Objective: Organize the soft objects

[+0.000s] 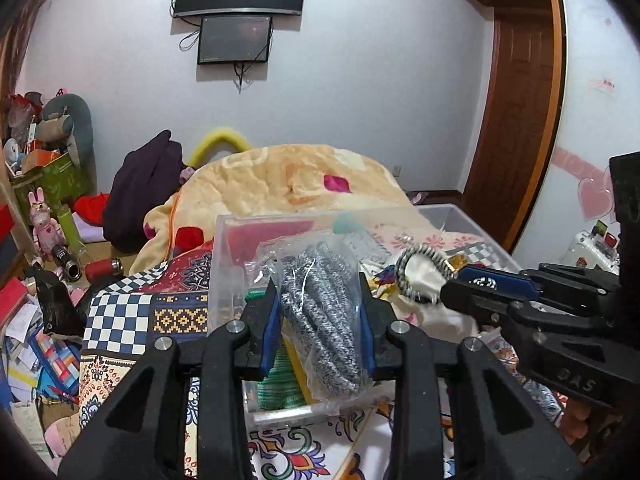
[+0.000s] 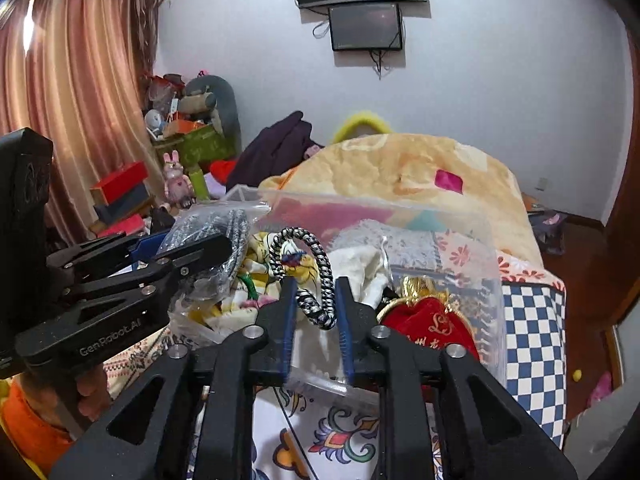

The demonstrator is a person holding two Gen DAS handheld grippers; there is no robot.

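My left gripper (image 1: 319,300) is shut on a clear plastic bag of grey-and-white braided cord (image 1: 320,308) and holds it over the near left part of a clear plastic bin (image 1: 460,216). My right gripper (image 2: 316,304) is shut on a loop of black-and-white braided rope (image 2: 316,256) and holds it above the same bin (image 2: 492,264). The rope loop also shows in the left wrist view (image 1: 420,260), and the bagged cord in the right wrist view (image 2: 216,232). In the bin lie a red embroidered pouch (image 2: 432,324), cream cloth (image 2: 360,264) and green knit fabric (image 1: 280,380).
The bin sits on a patterned bedspread (image 1: 120,316) on a bed. A bunched peach blanket (image 2: 400,168) lies behind it. Boxes, plush toys (image 2: 176,180) and clutter crowd the left side by the curtain (image 2: 80,100). A wooden door (image 1: 516,120) is at the right.
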